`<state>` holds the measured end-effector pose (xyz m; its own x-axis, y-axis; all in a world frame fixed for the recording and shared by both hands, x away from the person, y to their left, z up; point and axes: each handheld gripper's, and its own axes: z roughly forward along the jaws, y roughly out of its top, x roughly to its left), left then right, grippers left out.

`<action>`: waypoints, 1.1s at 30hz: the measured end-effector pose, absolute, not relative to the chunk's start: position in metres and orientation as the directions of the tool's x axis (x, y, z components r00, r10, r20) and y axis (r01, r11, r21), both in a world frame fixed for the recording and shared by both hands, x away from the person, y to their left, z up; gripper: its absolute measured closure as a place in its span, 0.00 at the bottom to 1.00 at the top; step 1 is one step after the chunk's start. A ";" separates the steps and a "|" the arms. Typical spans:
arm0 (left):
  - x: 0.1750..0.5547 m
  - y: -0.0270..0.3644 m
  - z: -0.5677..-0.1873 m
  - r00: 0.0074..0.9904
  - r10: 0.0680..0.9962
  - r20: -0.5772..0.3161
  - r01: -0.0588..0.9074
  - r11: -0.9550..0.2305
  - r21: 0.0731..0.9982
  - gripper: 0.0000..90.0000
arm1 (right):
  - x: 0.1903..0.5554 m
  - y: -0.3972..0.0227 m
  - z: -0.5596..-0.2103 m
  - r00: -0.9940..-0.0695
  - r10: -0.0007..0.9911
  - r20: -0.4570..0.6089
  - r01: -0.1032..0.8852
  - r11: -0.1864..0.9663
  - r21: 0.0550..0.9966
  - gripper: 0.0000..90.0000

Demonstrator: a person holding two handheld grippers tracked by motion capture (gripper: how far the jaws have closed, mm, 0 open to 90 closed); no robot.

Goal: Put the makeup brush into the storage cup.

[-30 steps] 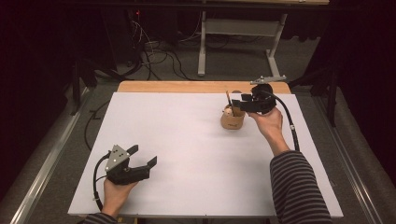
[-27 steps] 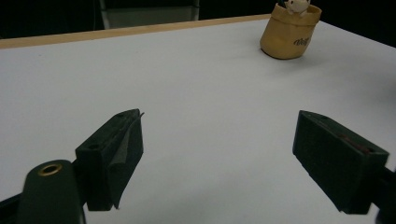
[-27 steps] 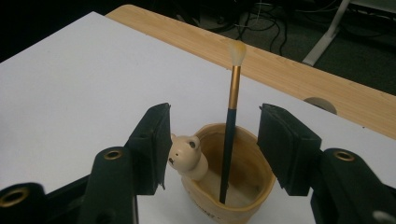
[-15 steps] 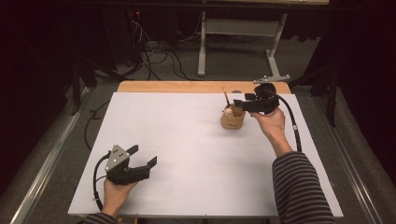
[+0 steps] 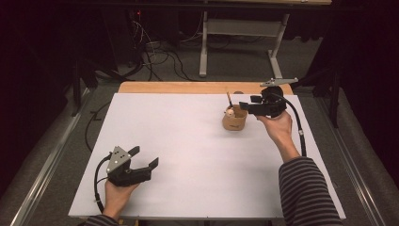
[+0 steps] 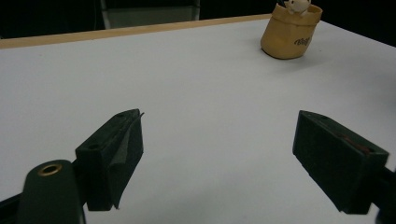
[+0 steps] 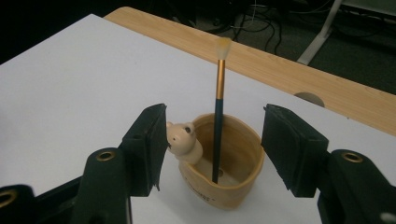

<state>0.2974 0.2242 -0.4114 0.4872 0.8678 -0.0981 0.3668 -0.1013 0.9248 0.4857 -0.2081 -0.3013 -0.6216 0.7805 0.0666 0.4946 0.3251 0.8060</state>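
The tan cup (image 7: 223,161) is stood near the counter's (image 5: 188,155) far right corner, a brush (image 7: 218,109) propped upright inside. The right gripper (image 7: 212,149) is held released, its jaws just widened and clear of the brush. The left gripper (image 5: 141,162) is parked open by the near edge.

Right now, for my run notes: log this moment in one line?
right claw: open, astride cup | brush: upright in cup | left claw: open, idle
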 end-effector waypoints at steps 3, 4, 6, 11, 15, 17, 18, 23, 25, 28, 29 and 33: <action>0.298 0.224 -0.412 0.487 0.868 -0.098 0.368 -0.102 0.924 0.19 | 0.485 -0.213 -0.301 -0.618 0.784 0.063 0.494 0.325 0.806 0.48; 0.298 0.224 -0.412 0.487 0.868 -0.098 0.368 -0.102 0.924 0.19 | 0.485 -0.213 -0.301 -0.618 0.784 0.063 0.494 0.325 0.806 0.48; 0.298 0.224 -0.412 0.485 0.869 -0.098 0.369 -0.102 0.924 0.19 | 0.483 -0.216 -0.300 -0.613 0.787 0.067 0.498 0.320 0.806 0.48; 0.298 0.224 -0.412 0.485 0.869 -0.099 0.368 -0.100 0.924 0.19 | 0.480 -0.217 -0.300 -0.619 0.783 0.062 0.490 0.323 0.809 0.48; 0.298 0.225 -0.412 0.485 0.869 -0.098 0.369 -0.102 0.924 0.19 | 0.477 -0.218 -0.299 -0.622 0.780 0.066 0.490 0.323 0.810 0.48; 0.298 0.225 -0.412 0.485 0.869 -0.100 0.369 -0.100 0.924 0.19 | 0.477 -0.219 -0.299 -0.627 0.776 0.063 0.484 0.325 0.813 0.48; 0.298 0.225 -0.412 0.485 0.869 -0.099 0.369 -0.100 0.924 0.19 | 0.475 -0.219 -0.299 -0.633 0.771 0.072 0.483 0.321 0.815 0.48; 0.297 0.225 -0.411 0.485 0.869 -0.101 0.368 -0.097 0.925 0.19 | 0.470 -0.221 -0.298 -0.645 0.759 0.085 0.472 0.309 0.825 0.48; 0.297 0.225 -0.411 0.485 0.869 -0.103 0.368 -0.096 0.925 0.19 | 0.468 -0.222 -0.298 -0.646 0.759 0.087 0.473 0.308 0.825 0.48; 0.297 0.225 -0.412 0.484 0.869 -0.103 0.368 -0.096 0.925 0.19 | 0.467 -0.223 -0.297 -0.648 0.757 0.085 0.471 0.311 0.825 0.48; 0.298 0.225 -0.412 0.485 0.869 -0.103 0.368 -0.096 0.925 0.19 | 0.464 -0.224 -0.296 -0.650 0.755 0.086 0.468 0.309 0.828 0.48; 0.298 0.225 -0.412 0.485 0.869 -0.104 0.369 -0.095 0.925 0.19 | 0.460 -0.226 -0.294 -0.656 0.751 0.078 0.457 0.313 0.833 0.48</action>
